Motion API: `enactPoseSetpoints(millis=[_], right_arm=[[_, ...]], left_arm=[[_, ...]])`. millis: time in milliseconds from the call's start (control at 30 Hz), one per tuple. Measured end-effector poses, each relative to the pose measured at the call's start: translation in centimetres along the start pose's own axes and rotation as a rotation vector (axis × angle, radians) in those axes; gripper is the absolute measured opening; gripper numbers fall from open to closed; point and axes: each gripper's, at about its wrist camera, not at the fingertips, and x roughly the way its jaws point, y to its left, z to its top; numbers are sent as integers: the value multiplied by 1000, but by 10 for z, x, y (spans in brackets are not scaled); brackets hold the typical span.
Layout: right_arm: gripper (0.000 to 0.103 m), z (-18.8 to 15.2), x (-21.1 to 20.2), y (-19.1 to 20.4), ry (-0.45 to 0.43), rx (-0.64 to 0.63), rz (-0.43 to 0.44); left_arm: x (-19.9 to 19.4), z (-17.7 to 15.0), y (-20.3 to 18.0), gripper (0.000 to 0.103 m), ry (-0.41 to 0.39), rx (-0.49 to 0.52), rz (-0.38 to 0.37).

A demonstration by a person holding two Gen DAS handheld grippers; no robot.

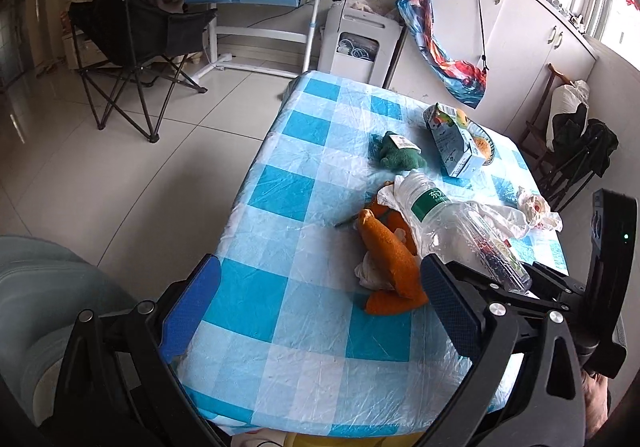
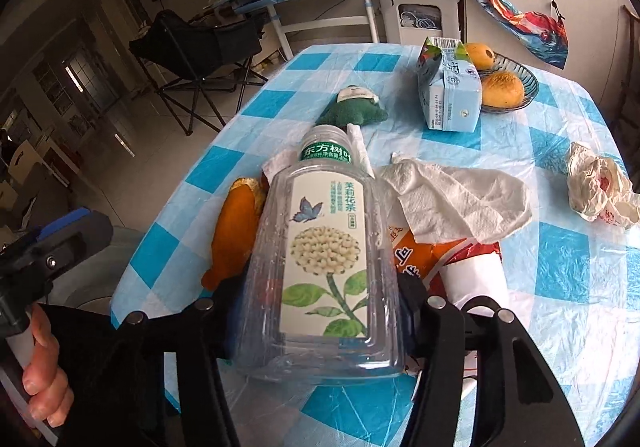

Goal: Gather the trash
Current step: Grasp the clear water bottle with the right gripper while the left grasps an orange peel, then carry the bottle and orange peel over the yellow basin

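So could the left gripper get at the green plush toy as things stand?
Probably yes: the left gripper is open and holds nothing, and bare tablecloth runs up to the green plush toy. The orange plush lies off to the side.

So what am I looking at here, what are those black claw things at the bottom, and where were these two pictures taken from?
No robot here: a person holds a pair of handheld tongs in each hand, each with a wide-angle camera looking along its fingers. One picture comes from the left tongs, which are open and hold nothing. The other comes from the right tongs, shut on a clear empty tea bottle with a flower label. Below is a table with a blue-and-white checked cover. On it lie an orange plush toy, a green plush toy, a milk carton, a bowl of fruit, a white paper towel, crumpled paper and an orange wrapper. The job is collecting the trash.
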Motion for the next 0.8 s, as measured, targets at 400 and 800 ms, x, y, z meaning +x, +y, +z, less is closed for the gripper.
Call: enactPoseSetpoints(millis=[400, 800], right_arm=[[55, 23, -50, -43, -211, 306, 375], [55, 18, -37, -56, -77, 362, 297]], left_arm=[[92, 22, -33, 72, 201, 38, 19], [70, 26, -10, 19, 104, -73, -121]])
